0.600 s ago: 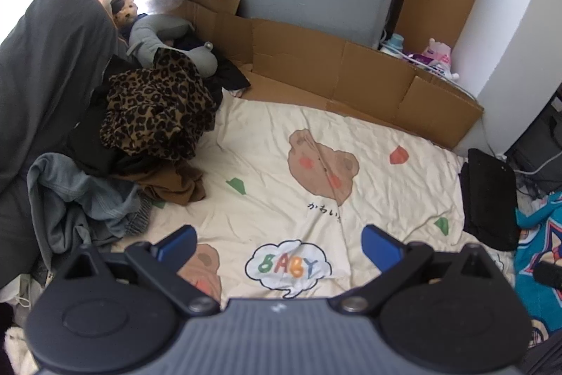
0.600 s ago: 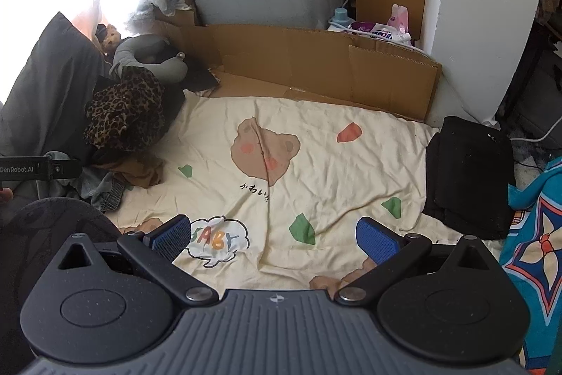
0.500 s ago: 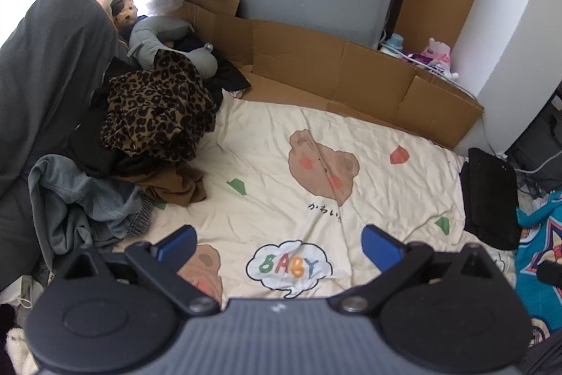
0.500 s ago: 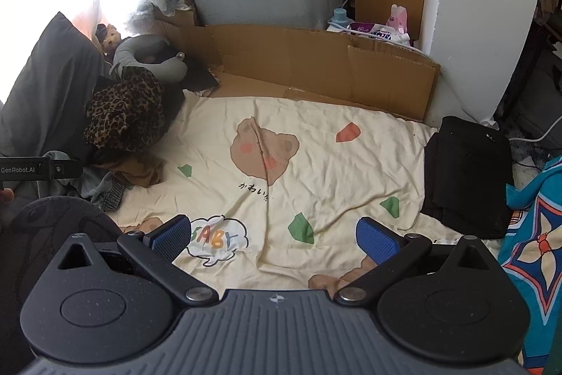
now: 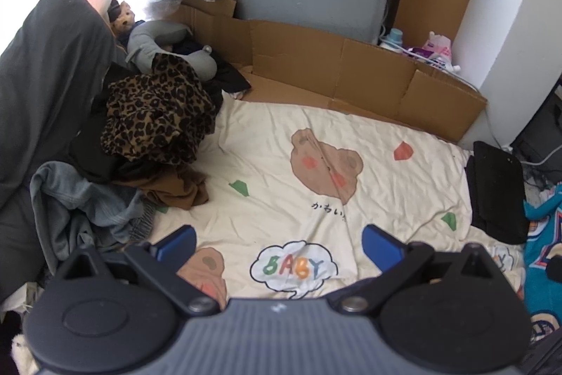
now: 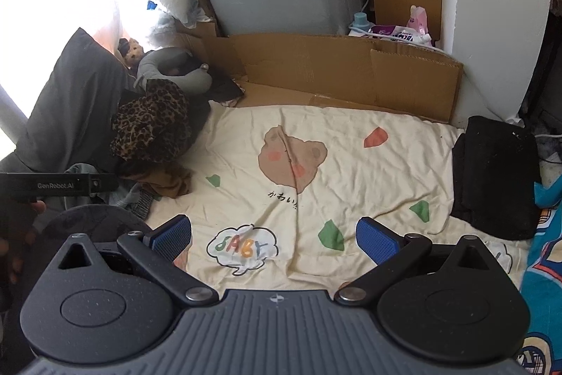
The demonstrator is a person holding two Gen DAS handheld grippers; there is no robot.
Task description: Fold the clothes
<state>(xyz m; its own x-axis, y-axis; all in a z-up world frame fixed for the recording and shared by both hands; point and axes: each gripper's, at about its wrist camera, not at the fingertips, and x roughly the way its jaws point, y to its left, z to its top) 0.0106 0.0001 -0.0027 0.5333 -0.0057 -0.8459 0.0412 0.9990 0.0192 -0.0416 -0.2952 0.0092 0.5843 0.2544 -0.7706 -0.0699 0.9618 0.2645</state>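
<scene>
Nothing has shifted over the last half second, so folding has not started. The cream cartoon bedsheet, soft and creased, lies bare. The crumpled clothes pile sits at its left edge. Left gripper and right gripper hover, fingers spread, empty.
</scene>
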